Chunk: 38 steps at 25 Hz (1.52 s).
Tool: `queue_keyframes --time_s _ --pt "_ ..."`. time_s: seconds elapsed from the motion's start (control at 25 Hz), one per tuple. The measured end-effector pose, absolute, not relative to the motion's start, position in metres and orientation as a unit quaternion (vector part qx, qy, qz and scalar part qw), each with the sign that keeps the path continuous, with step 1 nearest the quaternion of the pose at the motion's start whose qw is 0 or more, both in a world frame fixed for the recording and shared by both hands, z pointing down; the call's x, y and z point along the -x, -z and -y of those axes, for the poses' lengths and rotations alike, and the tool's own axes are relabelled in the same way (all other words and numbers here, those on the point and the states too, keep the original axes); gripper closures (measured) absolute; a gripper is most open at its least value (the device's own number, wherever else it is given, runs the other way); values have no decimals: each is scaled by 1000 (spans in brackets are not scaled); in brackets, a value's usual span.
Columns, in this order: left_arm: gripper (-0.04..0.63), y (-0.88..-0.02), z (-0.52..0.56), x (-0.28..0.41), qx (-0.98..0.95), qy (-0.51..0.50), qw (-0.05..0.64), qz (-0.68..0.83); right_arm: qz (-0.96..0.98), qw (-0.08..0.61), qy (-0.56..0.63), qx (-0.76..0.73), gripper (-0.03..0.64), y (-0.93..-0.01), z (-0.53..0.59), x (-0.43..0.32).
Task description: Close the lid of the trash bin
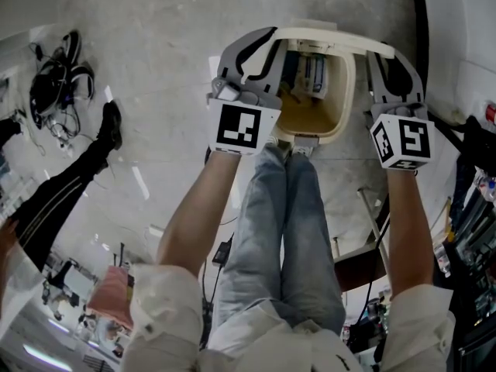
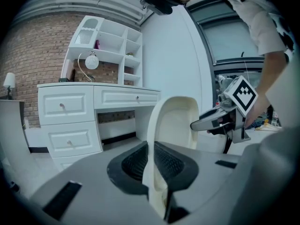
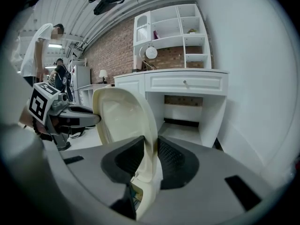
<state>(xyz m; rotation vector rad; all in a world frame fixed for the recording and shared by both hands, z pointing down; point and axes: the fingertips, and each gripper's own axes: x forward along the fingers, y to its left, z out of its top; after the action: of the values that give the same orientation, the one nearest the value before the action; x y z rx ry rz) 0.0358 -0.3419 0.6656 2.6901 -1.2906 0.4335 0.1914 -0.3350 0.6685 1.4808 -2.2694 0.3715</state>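
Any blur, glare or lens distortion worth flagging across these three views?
Head view: sharp and evenly lit, a few glare streaks on the floor. Left gripper view: heavy fisheye bows the dresser, corners vignetted black, the lid soft up close. Right gripper view: same bowing and vignette.

Trash bin [image 1: 348,91] with its lid [image 1: 333,38] up, mouth uncovered.
Cream plastic bin stands upright on the floor with contents visible inside. The cream lid stands near vertical at the far rim, its hollow inner face turned toward the opening.

Items [image 1: 314,74] inside trash bin [image 1: 349,91] indistinct
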Motion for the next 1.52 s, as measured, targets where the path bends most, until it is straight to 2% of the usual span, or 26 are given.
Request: queue_keyframes --time_s 0.48,1.52 --pt "538 -664 338 -36 -895 -143 61 419 815 200 -140 -526 518 -668 329 -191" --pt "537 -675 285 -39 -918 -231 -17 323 829 240 -121 -491 519 -676 280 -186"
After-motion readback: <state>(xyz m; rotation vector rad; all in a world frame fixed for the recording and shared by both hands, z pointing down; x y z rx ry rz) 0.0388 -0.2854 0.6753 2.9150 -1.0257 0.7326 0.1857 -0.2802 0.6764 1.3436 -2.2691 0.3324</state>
